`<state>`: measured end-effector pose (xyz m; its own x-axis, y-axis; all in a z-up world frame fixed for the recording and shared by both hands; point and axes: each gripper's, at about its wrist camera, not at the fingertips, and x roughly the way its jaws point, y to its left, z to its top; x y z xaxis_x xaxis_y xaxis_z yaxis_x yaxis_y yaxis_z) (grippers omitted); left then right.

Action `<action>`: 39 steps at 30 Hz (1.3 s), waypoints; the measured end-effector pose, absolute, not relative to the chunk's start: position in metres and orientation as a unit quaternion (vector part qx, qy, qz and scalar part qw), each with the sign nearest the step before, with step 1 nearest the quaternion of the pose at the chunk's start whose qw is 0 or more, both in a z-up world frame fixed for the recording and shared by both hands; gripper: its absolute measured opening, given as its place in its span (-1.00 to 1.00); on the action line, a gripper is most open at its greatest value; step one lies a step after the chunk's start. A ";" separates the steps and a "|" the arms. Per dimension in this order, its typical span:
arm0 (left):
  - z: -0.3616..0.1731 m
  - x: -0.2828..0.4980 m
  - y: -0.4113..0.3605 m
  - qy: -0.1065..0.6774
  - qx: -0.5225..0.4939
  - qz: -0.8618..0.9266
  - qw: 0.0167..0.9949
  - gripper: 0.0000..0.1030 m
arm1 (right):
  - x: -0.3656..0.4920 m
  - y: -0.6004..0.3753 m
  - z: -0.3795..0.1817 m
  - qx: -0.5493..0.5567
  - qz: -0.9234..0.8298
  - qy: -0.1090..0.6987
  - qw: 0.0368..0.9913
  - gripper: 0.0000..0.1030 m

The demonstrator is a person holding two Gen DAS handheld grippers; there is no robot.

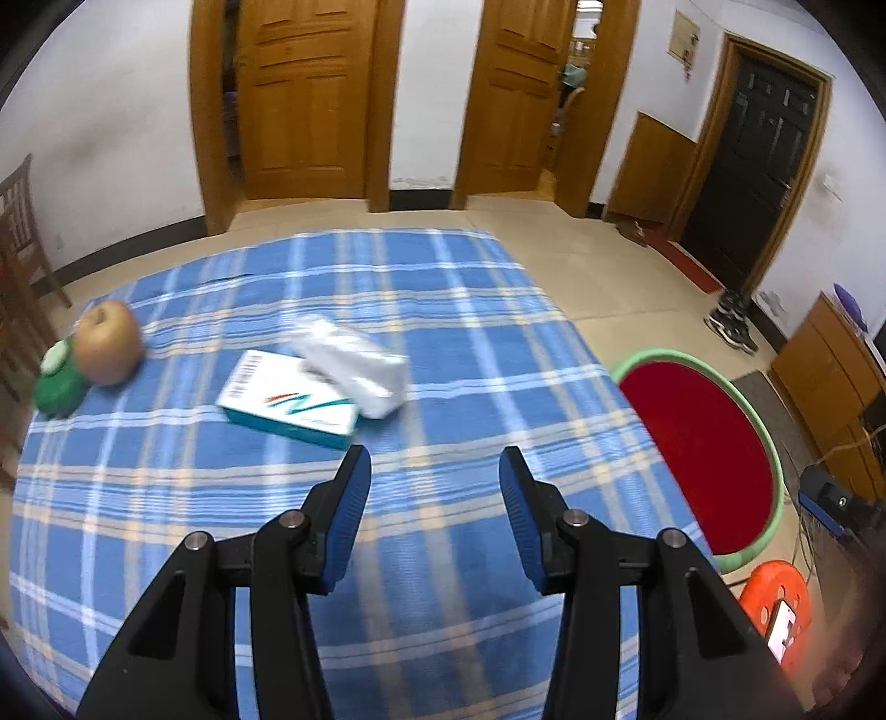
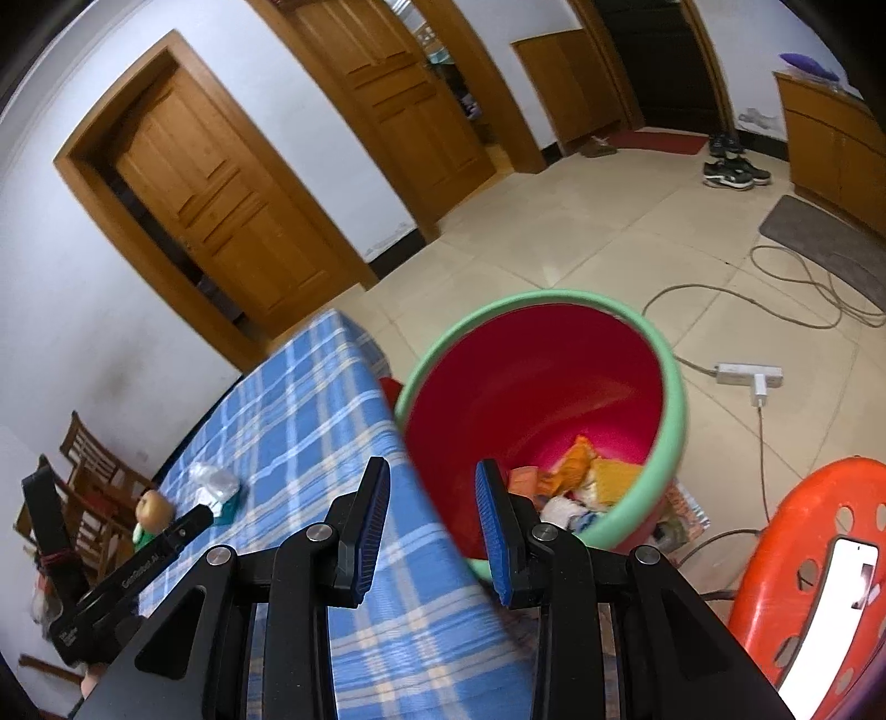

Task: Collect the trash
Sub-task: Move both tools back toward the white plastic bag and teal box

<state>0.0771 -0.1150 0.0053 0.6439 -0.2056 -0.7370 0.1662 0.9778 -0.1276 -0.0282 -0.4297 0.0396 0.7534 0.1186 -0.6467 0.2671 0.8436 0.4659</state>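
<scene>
Gaping round red-lined bin point(image 2: 531, 387)

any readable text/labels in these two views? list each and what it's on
"GenRobot.AI", roughly, small and partly legible: on the left gripper arm, right wrist view.
Teal and white box: barcode and logo stripes, print too blurred to read.
Wall notice: too small.
Phone screen: washed out, unreadable.

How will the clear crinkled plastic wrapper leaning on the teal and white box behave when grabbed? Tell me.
The clear plastic wrapper looks thin and crumpled, so probably floppy and very light. It rests partly on the teal and white box, so pushing may slide it off. Its surface may be slippery.
</scene>
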 end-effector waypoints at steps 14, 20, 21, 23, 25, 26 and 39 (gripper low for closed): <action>0.008 0.080 -0.036 0.405 -0.061 -0.036 0.912 -0.06 | 0.023 -0.348 0.059 0.213 0.030 0.383 0.898 -0.36; 0.001 0.089 -0.009 0.411 -0.069 -0.011 0.909 -0.06 | 0.053 -0.304 0.052 0.186 0.066 0.402 0.894 -0.33; -0.001 0.090 -0.005 0.412 -0.070 -0.008 0.909 -0.06 | 0.058 -0.298 0.050 0.183 0.071 0.405 0.893 -0.28; -0.006 0.093 0.003 0.417 -0.073 0.002 0.906 -0.06 | 0.070 -0.283 0.043 0.177 0.085 0.415 0.889 -0.16; -0.010 0.095 0.010 0.422 -0.077 0.012 0.903 -0.06 | 0.079 -0.273 0.037 0.172 0.096 0.422 0.885 -0.16; -0.013 0.096 0.013 0.423 -0.079 0.017 0.903 -0.06 | 0.084 -0.269 0.034 0.170 0.100 0.424 0.884 -0.15; -0.030 0.112 0.044 0.426 -0.108 0.043 0.897 -0.06 | 0.145 -0.219 0.000 0.125 0.148 0.447 0.873 0.06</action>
